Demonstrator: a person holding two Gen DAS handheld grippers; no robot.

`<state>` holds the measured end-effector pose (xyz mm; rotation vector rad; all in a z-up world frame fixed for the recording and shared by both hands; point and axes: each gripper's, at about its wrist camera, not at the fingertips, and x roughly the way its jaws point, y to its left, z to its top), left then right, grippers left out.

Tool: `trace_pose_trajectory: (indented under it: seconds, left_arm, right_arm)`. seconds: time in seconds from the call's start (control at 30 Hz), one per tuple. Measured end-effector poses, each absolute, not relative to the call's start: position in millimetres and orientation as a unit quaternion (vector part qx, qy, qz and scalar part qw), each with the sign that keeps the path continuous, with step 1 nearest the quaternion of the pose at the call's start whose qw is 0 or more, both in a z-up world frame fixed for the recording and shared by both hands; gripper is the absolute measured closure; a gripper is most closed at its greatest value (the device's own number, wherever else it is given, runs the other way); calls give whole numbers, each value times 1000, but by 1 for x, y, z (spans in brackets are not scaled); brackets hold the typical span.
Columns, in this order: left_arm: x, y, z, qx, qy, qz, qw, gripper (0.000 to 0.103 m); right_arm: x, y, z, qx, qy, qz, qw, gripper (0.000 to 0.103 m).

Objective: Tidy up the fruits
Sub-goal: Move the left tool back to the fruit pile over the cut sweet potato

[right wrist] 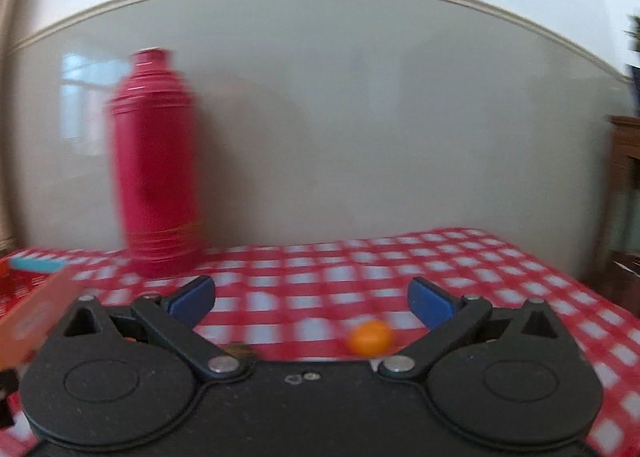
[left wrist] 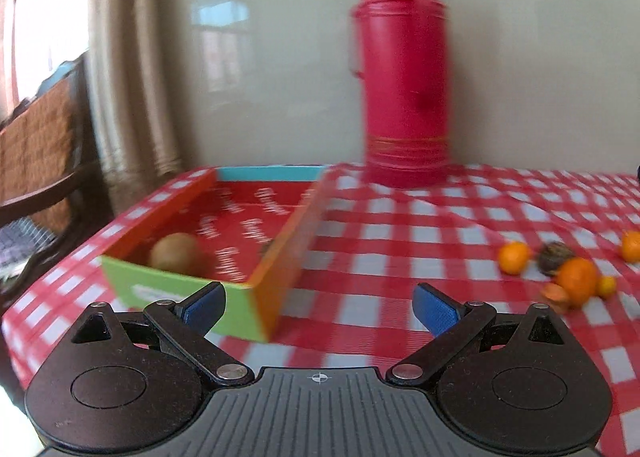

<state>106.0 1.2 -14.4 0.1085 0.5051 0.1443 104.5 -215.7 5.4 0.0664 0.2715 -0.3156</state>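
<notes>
A colourful cardboard box point(left wrist: 256, 241) with a red printed floor lies at the table's left; a brown kiwi point(left wrist: 176, 253) sits inside it. My left gripper point(left wrist: 320, 307) is open and empty, just in front of the box's near right corner. To the right lie several small oranges point(left wrist: 514, 257), a dark walnut-like fruit point(left wrist: 554, 257) and a bigger orange point(left wrist: 576, 281). My right gripper point(right wrist: 312, 301) is open and empty above the cloth; a small orange point(right wrist: 370, 337) lies just ahead between its fingers. The box edge point(right wrist: 40, 313) shows at the left.
A tall red thermos point(left wrist: 404, 77) stands at the back of the table against the wall; it also shows in the right wrist view point(right wrist: 156, 165). A red-and-white checked cloth point(left wrist: 400, 241) covers the table. A wooden chair point(left wrist: 40, 161) stands beyond the table's left edge.
</notes>
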Motion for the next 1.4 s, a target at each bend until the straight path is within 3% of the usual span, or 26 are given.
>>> trace_pose_trajectory:
  seconds: [0.6,0.93,1.0,1.07,1.3,1.4]
  left_arm:
    - [121,-108,-32,138,265,-66,952,4]
    - [135,-125,-42,125,284,-78,948,4]
    - [138,-126,-43,120,286,-78,947,10]
    - [143,-128,-46,119,299,-84,943,24]
    - [145,-134,-51,124,301,-91,941,29]
    - [147,-138,-53,132,304,-97,938,40]
  right_arm:
    - [51,-314,-10,23,104,-360,927,6]
    - [47,-323,-12,30,115,-332,936,6]
    - [48,-323,-10,34,117,-329,936,6]
    - [48,-325,-9,38,118,-327,937,6]
    - [49,-325,-9,45,121,-318,939,6]
    - [49,-324,-9,44,121,-314,941,6]
